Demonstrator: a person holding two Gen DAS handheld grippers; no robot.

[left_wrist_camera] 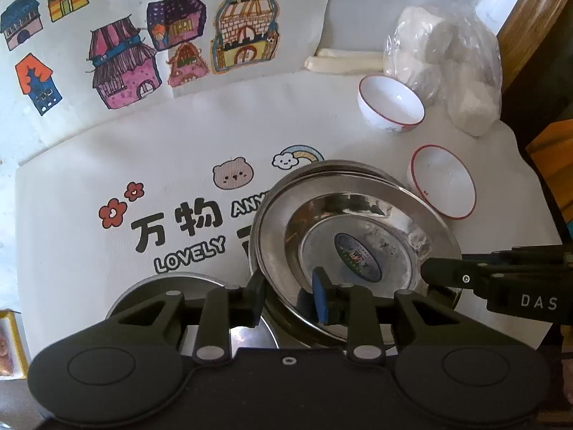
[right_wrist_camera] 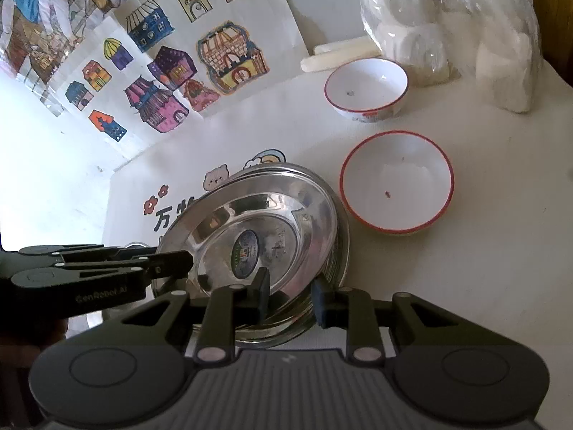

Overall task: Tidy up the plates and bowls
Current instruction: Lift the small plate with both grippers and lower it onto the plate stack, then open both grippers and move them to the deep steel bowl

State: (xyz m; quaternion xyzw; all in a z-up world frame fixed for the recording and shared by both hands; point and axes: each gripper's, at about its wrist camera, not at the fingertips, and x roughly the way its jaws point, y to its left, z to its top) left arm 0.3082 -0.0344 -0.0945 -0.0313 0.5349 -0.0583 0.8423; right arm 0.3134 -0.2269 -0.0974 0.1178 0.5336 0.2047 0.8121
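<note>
A shiny steel plate (left_wrist_camera: 358,222) (right_wrist_camera: 258,215) lies tilted on top of a stack of steel plates (left_wrist_camera: 343,166) (right_wrist_camera: 340,251). My left gripper (left_wrist_camera: 290,297) straddles its near-left rim; the rim runs between the fingers with slack, so it is open. In the right wrist view the left gripper (right_wrist_camera: 179,261) reaches in from the left. My right gripper (right_wrist_camera: 292,295) is shut on the plate's near-right rim, and its tip (left_wrist_camera: 429,272) shows at the right in the left wrist view. Two white bowls with red rims, a far bowl (left_wrist_camera: 390,100) (right_wrist_camera: 365,82) and a near bowl (left_wrist_camera: 444,186) (right_wrist_camera: 397,179), stand upright to the right.
A printed white cloth (left_wrist_camera: 179,179) covers the table. A plastic bag of white things (left_wrist_camera: 447,64) (right_wrist_camera: 447,28) sits at the back right near the table's edge. Another round steel piece (left_wrist_camera: 172,283) lies left of the stack. Drawings of houses (left_wrist_camera: 125,71) hang on the wall behind.
</note>
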